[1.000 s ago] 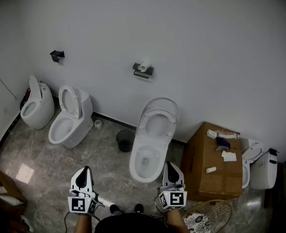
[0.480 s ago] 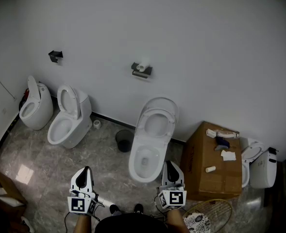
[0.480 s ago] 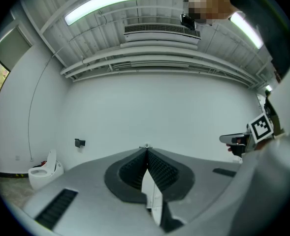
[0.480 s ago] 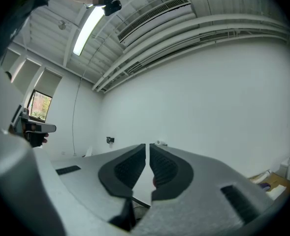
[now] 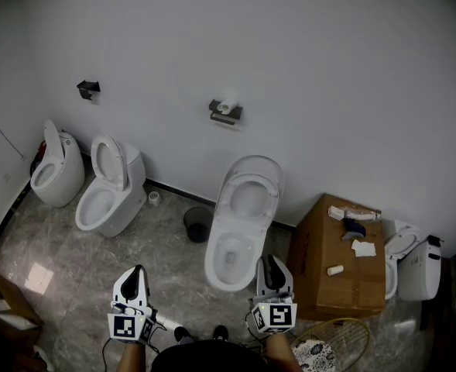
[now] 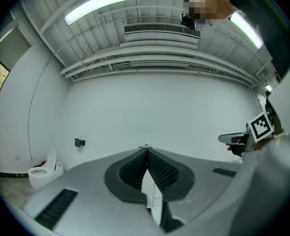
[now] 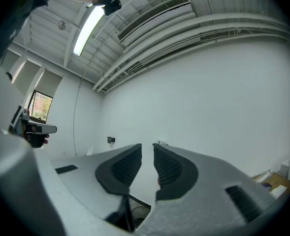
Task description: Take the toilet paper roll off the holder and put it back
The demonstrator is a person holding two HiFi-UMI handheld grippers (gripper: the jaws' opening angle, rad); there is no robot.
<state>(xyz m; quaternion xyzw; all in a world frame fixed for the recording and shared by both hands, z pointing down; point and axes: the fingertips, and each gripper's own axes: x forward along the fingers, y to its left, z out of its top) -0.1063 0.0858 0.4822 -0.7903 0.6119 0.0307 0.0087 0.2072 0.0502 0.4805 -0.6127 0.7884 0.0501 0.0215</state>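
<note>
On the far wall, we see the toilet paper roll [image 5: 229,106] sitting on its holder [image 5: 224,116] (well apart from both grippers). Our left gripper [image 5: 137,273] has its jaws together; on our right gripper [image 5: 270,262] the jaws are opening, nothing between them.

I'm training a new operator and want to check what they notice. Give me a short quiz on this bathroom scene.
1. True or false: the toilet paper roll sits on its wall holder.
2. The dark bin stands: A on a shelf; B on the floor beside the nearest toilet; C in a sink.
3. Fill in: the jaws of the left gripper are ____.
Key: 1 true; 2 B; 3 shut.
</note>
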